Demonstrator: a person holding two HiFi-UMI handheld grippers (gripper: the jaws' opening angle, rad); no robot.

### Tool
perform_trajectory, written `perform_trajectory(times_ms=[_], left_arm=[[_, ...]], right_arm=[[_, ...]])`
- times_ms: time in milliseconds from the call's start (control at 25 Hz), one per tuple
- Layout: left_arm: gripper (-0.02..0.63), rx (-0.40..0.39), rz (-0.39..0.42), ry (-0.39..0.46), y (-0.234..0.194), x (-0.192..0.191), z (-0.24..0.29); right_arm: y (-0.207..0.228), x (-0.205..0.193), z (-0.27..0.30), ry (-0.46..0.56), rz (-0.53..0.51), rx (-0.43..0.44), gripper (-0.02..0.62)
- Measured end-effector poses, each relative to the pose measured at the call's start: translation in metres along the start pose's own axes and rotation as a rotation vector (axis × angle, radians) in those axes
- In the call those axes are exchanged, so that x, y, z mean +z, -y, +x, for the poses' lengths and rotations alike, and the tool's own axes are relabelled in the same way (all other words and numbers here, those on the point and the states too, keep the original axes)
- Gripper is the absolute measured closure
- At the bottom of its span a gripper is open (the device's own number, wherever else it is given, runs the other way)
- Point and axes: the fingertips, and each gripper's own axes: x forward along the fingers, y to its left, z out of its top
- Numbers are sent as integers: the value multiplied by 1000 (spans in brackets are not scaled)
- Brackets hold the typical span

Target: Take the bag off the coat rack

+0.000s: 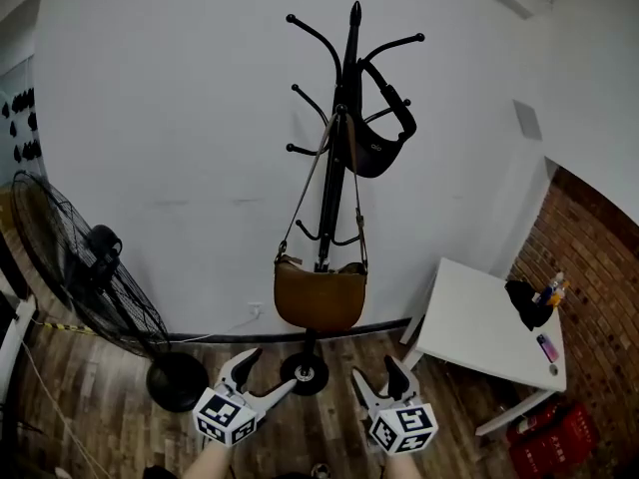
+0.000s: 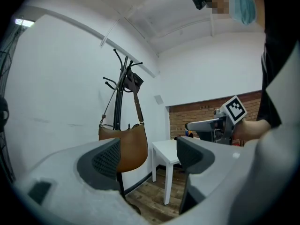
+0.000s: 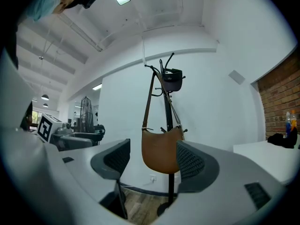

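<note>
Against the white wall, the bag hangs by its strap from the coat rack; left gripper and right gripper wait below, jaws apart and empty.

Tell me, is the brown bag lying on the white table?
No, the brown bag hangs by its strap from the coat rack, to the left of the white table.

I see a smooth, faintly sheened brown leather-look half-moon bag on a glossy black metal coat rack. The dark plank floor looks like matt wood, the red wall rough brick, the white worktop smooth.
</note>
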Motion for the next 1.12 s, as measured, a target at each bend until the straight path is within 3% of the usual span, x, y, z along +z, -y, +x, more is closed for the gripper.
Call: perform_trajectory(times_ms=[520, 840, 1120], left_arm=[[240, 145, -3, -21, -19, -7, 72], [249, 225, -29, -28, -23, -17, 88], [255, 271, -36, -48, -46, -27, 96]], right_arm=[[71, 8, 58, -26, -25, 92, 295], [86, 7, 84, -29, -13, 165, 299], [97, 6, 106, -28, -24, 146, 295]])
